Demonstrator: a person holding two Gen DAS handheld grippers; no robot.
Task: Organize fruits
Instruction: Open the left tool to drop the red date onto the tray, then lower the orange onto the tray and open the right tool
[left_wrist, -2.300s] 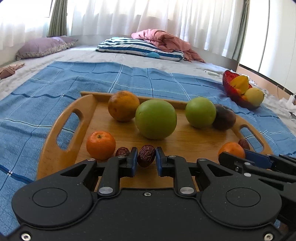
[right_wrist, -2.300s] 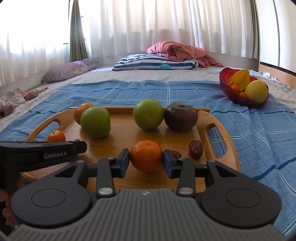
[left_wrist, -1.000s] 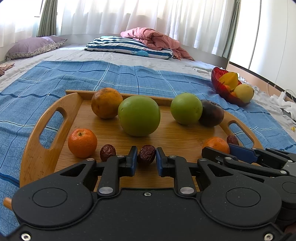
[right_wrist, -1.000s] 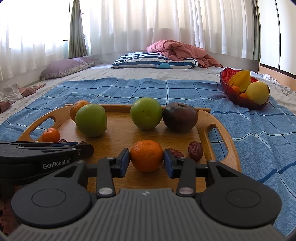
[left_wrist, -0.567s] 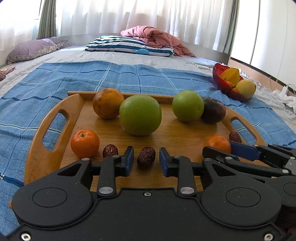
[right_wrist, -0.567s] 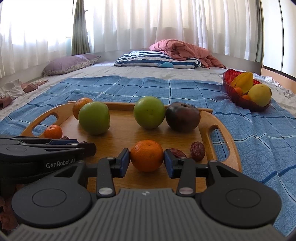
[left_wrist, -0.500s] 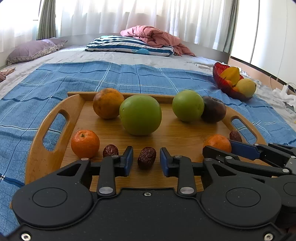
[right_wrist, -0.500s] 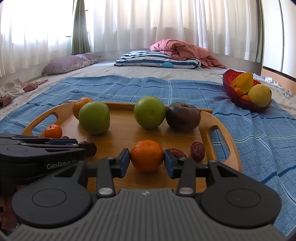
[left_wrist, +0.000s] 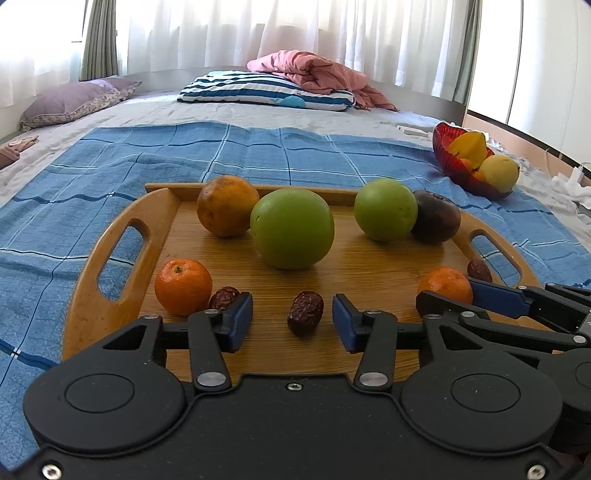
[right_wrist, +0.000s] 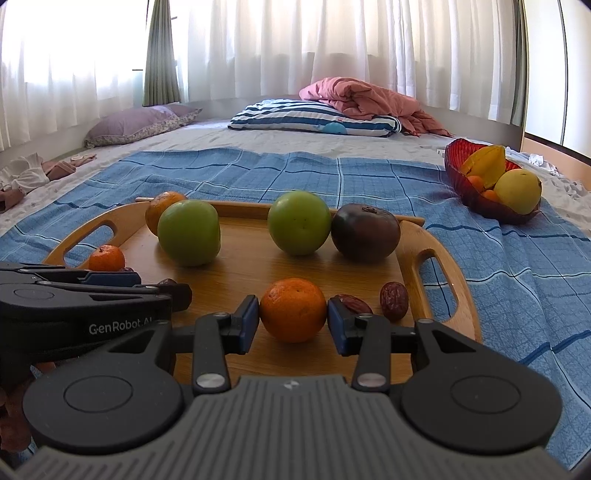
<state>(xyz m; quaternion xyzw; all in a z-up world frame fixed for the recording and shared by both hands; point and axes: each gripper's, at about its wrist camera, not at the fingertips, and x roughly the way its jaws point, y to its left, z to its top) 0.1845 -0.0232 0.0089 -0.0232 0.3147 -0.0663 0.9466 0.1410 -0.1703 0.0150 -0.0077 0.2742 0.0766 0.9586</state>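
Two grippers over a wooden tray (left_wrist: 110, 295) of fruit on a blue blanket (left_wrist: 258, 151).

The left gripper (left_wrist: 292, 322) had just been opening its jaws; a dried date (left_wrist: 306, 313) lay on the tray between them, and neither pad touched it. The right gripper (right_wrist: 291, 320) had its jaws closed against a mandarin (right_wrist: 293, 309) resting near the front edge of the tray. Two green fruits (right_wrist: 299, 228), a dark fruit (right_wrist: 365, 232) and an orange (left_wrist: 226, 210) stood at the back.

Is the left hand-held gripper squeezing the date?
No, open. The left hand-held gripper has just been opening; the date lies loose between its jaws.
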